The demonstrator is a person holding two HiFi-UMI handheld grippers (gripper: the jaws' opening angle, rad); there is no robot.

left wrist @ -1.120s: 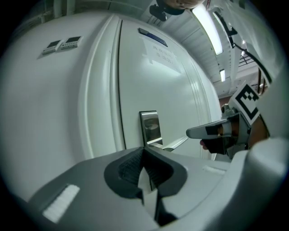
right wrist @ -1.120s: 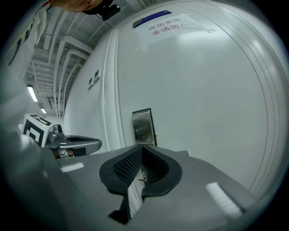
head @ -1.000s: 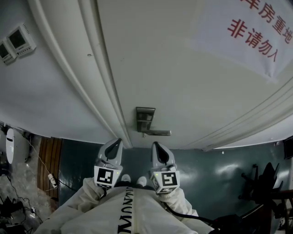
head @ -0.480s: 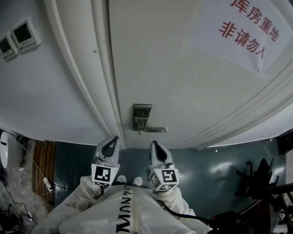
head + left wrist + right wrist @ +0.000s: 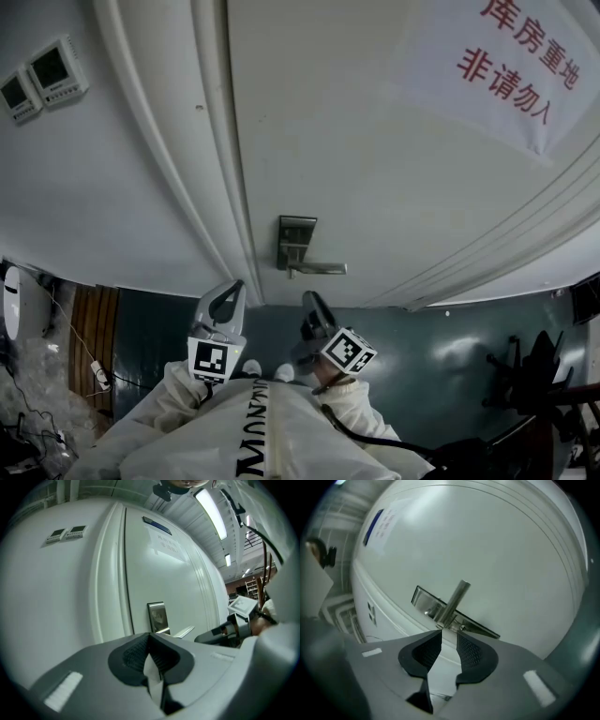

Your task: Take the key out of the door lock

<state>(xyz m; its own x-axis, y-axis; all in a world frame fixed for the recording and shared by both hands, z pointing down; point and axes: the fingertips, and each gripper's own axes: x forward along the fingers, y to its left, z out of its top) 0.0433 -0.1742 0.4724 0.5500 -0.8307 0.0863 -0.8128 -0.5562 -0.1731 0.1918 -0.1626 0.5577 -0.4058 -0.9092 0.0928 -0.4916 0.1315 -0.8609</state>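
Right gripper view: right gripper (image 5: 447, 633) jaws opening, nothing between them, door handle (image 5: 453, 601) just ahead
Left gripper view: left gripper (image 5: 150, 637) clenched, empty

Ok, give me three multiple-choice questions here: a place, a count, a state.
1. Head view: where is the paper sign from the lever handle?
A) up and right
B) below
C) left
2. How many wall panels?
A) one
B) two
C) four
3. Jaws of the left gripper?
A) wide apart
B) shut on a key
C) together, empty
Answers: 1 A, it hangs up and right; 2 B, two sit side by side; 3 C, they touch, nothing between.
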